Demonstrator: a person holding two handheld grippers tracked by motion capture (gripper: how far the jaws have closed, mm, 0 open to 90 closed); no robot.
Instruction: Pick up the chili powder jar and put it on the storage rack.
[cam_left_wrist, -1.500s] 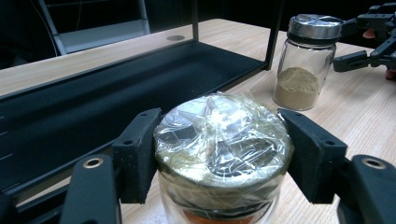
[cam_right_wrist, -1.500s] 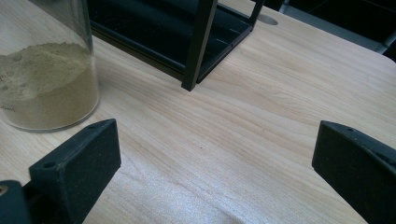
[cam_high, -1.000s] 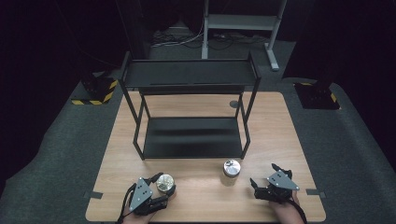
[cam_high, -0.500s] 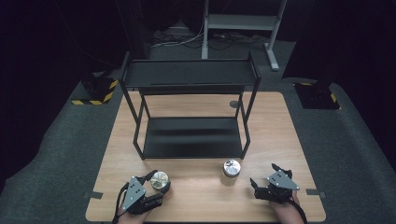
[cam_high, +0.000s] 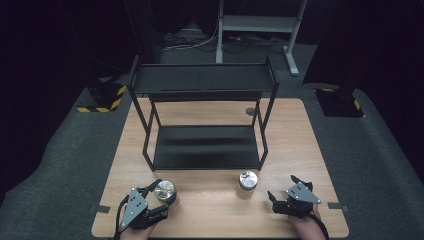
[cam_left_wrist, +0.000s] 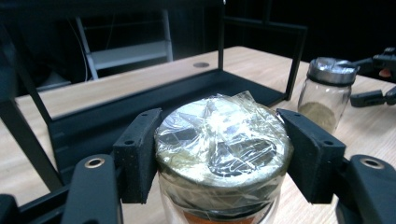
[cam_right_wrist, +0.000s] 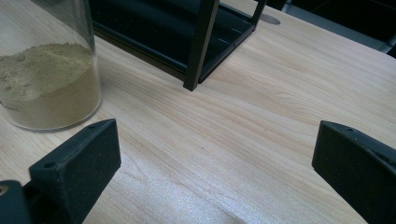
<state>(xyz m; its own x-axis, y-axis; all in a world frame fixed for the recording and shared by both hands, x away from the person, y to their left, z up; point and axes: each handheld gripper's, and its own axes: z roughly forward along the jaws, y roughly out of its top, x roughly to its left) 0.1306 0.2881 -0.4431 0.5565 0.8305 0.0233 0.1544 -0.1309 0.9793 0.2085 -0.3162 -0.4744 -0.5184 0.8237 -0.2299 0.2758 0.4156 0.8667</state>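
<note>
High view: your left gripper low over tabletop, jaws clamping foil-capped jar; right gripper level, jaws wide, empty.

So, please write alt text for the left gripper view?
The left gripper is shut on a glass jar with a film-wrapped lid. Behind stand a black shelf rack and a second jar on the wooden table.
</note>
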